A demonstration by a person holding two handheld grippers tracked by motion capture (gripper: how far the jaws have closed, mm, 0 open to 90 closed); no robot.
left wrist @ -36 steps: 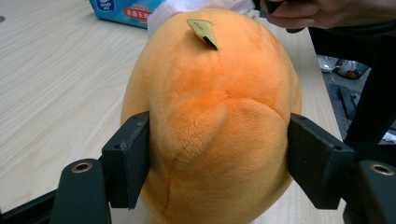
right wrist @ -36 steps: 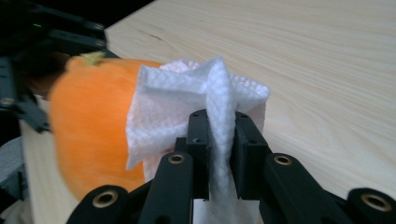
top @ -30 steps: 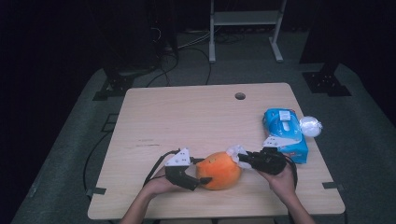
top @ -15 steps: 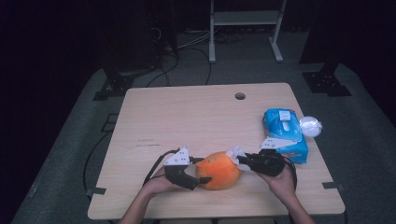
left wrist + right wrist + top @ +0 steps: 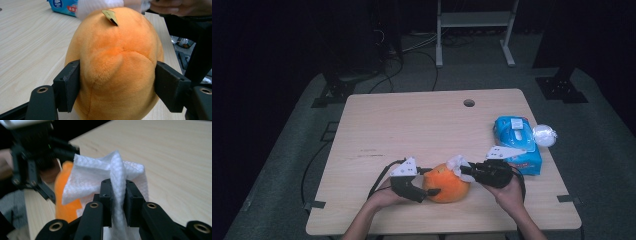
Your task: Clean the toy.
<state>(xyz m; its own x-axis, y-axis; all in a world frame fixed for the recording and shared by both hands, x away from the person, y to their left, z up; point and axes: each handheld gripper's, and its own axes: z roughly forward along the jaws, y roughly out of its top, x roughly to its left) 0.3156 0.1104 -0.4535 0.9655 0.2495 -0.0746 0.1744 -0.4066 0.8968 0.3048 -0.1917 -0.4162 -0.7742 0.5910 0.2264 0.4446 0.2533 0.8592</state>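
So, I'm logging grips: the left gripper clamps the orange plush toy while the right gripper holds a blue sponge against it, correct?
Not quite: the right gripper pinches a white wipe, not a blue sponge, as the right gripper view shows. The left gripper does clamp the orange plush toy.

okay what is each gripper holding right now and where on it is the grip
The left gripper clamps the orange plush toy across its two sides. The right gripper pinches a white wipe at a bunched fold near its middle.

Left gripper (image 5: pixel 428 184) clamped; right gripper (image 5: pixel 464 170) pinching.
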